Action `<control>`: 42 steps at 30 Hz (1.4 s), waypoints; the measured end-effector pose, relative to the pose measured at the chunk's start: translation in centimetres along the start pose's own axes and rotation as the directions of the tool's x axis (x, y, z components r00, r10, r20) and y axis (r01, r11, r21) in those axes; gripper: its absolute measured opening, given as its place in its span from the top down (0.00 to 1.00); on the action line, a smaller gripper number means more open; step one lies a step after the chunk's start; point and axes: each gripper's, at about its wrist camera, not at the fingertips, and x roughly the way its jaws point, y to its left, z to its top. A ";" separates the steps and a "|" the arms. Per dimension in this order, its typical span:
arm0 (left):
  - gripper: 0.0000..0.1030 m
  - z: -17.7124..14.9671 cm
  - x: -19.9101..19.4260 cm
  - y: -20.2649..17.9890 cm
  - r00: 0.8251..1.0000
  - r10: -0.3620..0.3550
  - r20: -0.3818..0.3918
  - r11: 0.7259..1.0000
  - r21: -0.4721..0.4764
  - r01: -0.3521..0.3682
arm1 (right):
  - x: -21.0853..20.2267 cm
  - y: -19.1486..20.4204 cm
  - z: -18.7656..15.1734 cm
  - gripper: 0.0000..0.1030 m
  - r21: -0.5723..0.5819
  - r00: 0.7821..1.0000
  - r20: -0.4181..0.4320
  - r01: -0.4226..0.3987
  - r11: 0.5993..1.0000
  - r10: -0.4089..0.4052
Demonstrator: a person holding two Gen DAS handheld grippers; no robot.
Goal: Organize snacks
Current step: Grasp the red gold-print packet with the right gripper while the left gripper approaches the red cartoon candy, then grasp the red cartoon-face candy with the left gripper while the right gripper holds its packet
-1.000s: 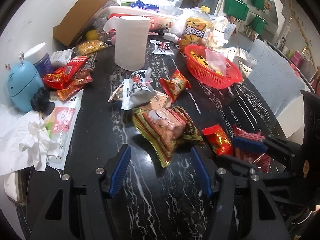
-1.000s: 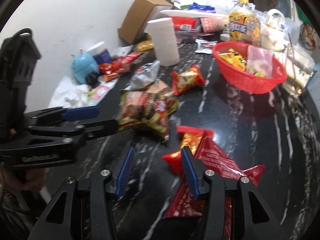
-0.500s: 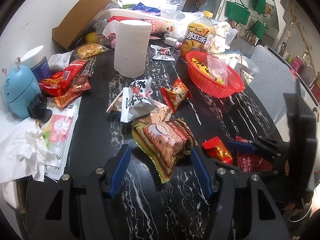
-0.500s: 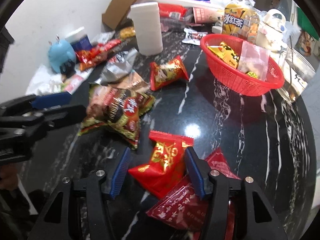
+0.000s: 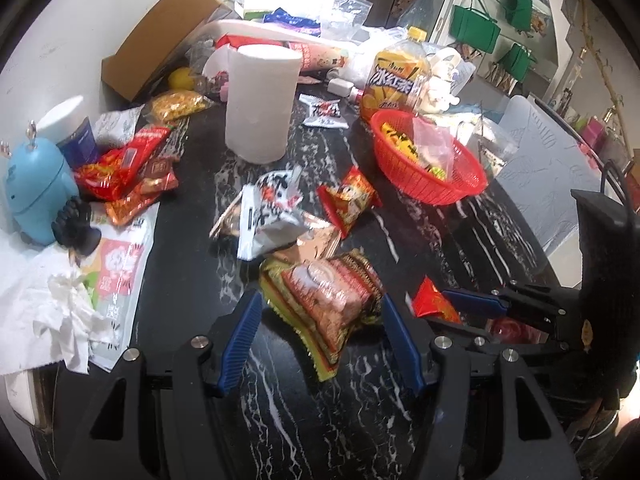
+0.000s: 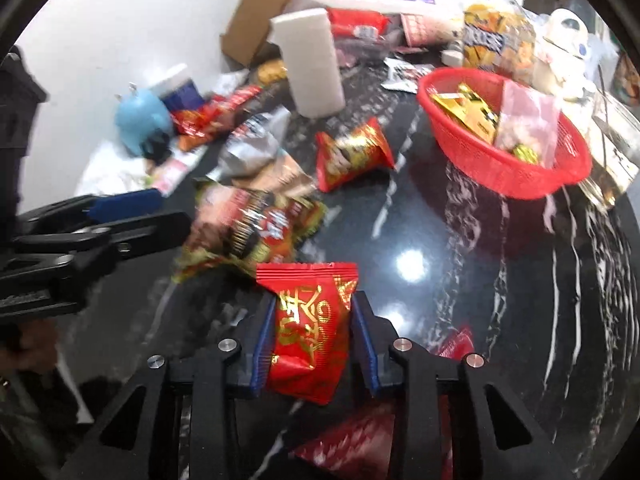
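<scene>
The right tool, jaws closing on a red snack packet, apparently faces the red basket lying ahead and rightward across the table.

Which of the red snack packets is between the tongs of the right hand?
The red packet with gold characters, between the closing right tongs. The red packet near the basket lies free on the table.

Fisheye-warped, overhead glare, right view perhaps motion-blurred.
</scene>
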 end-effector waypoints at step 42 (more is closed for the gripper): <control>0.41 8.6 11.5 -3.8 0.992 -0.002 -0.123 0.990 0.137 0.019 | 1.6 -8.3 5.1 0.65 0.042 0.998 0.042 -0.049 0.998 0.047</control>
